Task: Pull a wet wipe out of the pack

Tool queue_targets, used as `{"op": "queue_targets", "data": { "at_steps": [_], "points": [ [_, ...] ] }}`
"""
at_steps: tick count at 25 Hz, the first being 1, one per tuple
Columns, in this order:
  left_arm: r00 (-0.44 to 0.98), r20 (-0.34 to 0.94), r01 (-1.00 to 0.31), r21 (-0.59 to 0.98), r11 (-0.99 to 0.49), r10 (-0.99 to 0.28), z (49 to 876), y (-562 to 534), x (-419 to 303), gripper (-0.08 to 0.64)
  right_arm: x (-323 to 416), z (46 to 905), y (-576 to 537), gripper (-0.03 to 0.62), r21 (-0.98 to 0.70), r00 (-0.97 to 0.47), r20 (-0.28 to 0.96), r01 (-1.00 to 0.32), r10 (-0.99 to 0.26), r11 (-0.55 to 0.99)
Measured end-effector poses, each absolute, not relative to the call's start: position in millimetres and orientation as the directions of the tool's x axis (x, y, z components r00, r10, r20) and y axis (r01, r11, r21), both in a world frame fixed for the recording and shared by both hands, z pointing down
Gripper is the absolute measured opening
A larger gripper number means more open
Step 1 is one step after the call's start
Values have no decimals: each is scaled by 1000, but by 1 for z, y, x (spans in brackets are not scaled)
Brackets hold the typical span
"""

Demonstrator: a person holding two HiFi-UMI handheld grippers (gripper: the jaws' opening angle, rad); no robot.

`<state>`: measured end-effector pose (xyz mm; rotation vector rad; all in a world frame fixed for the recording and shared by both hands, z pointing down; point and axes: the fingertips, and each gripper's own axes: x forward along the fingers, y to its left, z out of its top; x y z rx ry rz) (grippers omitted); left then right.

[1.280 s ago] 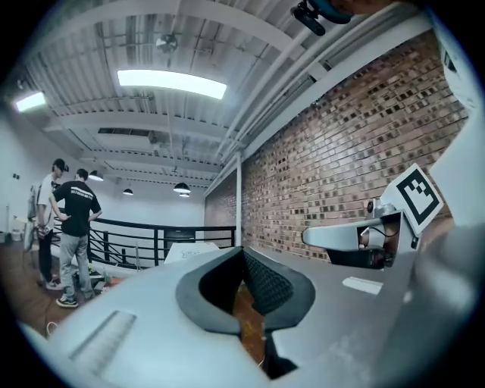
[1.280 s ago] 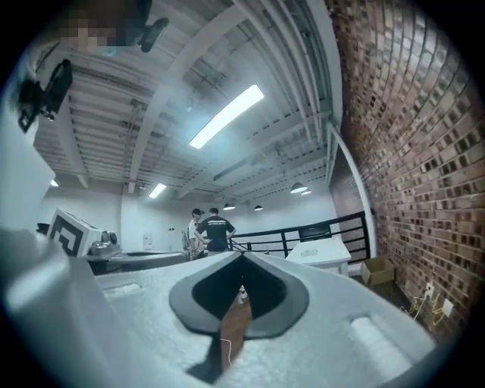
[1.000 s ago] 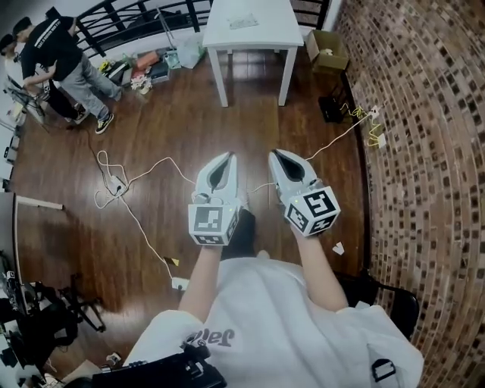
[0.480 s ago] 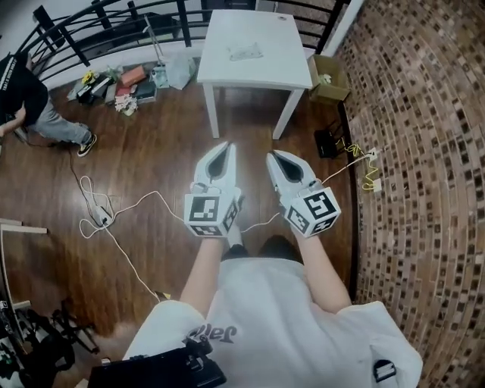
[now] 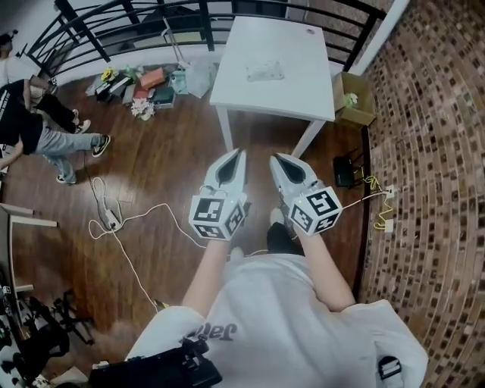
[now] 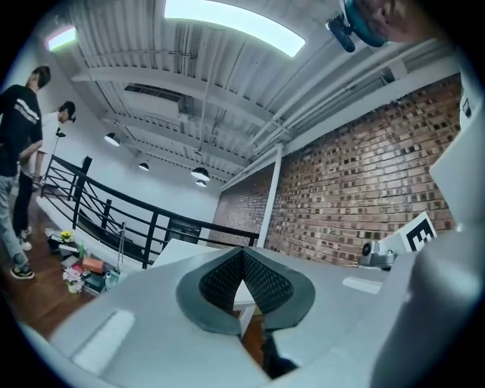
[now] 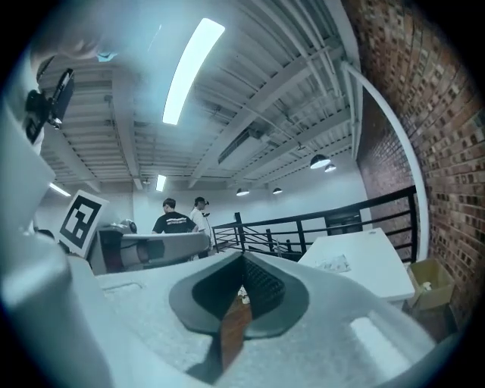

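A flat pale wet wipe pack (image 5: 265,72) lies on a white table (image 5: 303,53) ahead of me; the right gripper view shows the pack (image 7: 331,263) small on the tabletop (image 7: 371,246). Both grippers are held side by side over the wooden floor, well short of the table. My left gripper (image 5: 233,158) has its jaws shut, tips meeting with nothing between them (image 6: 242,251). My right gripper (image 5: 280,161) is shut too and holds nothing (image 7: 242,259). The table's near edge and a leg (image 6: 244,309) show behind the left jaws.
A brick wall (image 5: 432,151) runs along the right, with a cardboard box (image 5: 355,100) and a black item (image 5: 345,170) beside the table. A black railing (image 5: 114,23), a clutter pile (image 5: 144,79), floor cables (image 5: 114,220) and people (image 5: 30,129) are at the left.
Both grippers have travelled together across the floor toward the table, which now sits closer and larger ahead. Their jaws have stayed shut.
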<state>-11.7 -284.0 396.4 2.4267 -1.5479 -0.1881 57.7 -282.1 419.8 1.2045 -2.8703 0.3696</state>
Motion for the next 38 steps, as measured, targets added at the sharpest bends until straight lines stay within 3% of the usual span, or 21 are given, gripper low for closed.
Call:
{"op": "queue_targets", "data": {
  "at_steps": [4, 7, 15, 25, 34, 38],
  "points": [
    [386, -26, -897, 224, -382, -922, 370, -360, 13, 15, 83, 387, -360, -9, -159, -741, 37, -667, -670, 728],
    [346, -41, -916, 203, -347, -937, 366, -401, 35, 15, 105, 388, -402, -9, -127, -799, 69, -601, -597, 789],
    [311, 65, -938, 178, -296, -948, 404, -481, 65, 15, 121, 422, -466, -9, -118, -878, 118, -477, -464, 871],
    [384, 66, -920, 117, -375, -921, 421, -606, 43, 17, 105, 452, -595, -9, -101, -791, 168, -608, -589, 787],
    [437, 33, -896, 102, -432, -899, 423, -716, 9, 17, 50, 432, -710, -9, -23, -772, 142, -628, -619, 778],
    [440, 64, -895, 114, -432, -896, 439, -744, -3, 17, 47, 454, -738, -9, -97, -762, 160, -645, -628, 758]
  ]
}}
